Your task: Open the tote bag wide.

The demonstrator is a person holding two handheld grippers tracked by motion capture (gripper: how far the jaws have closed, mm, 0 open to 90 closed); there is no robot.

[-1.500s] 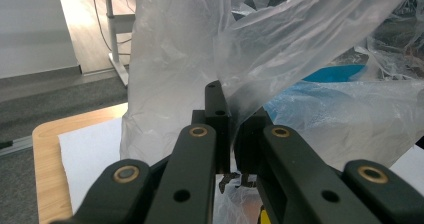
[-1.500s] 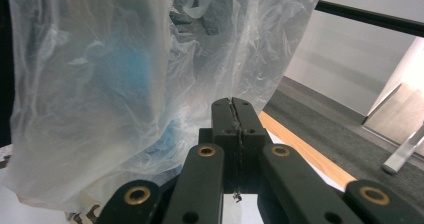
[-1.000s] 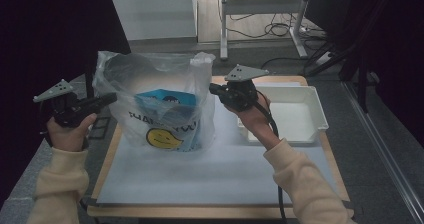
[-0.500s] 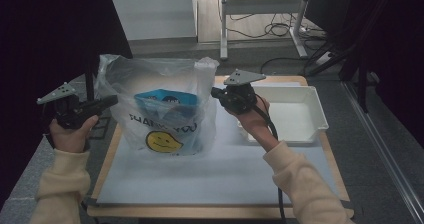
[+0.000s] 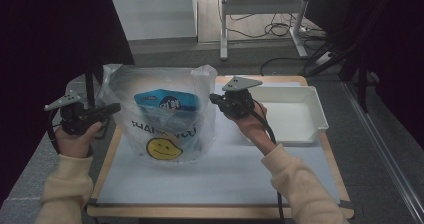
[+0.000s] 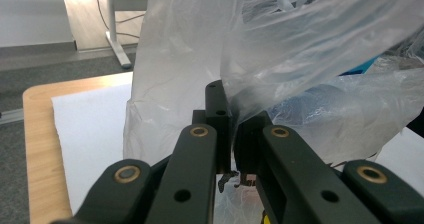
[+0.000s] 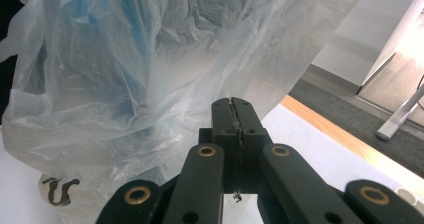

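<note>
Here I hold the plastic bag [image 5: 160,114] by its two sides, my left gripper [image 5: 107,110] clamped on the film at one edge and my right gripper [image 5: 216,99] pinched shut on the other. The bag stands on the white mat [image 5: 215,174] with a blue packet [image 5: 165,104] inside. I judge this the setting-down step; next I should ease both sides lower until the bag rests slack, then let go. The high view shows the white tray [image 5: 315,129] beside the bag; the right gripper view shows film caught between my closed jaws.
</note>
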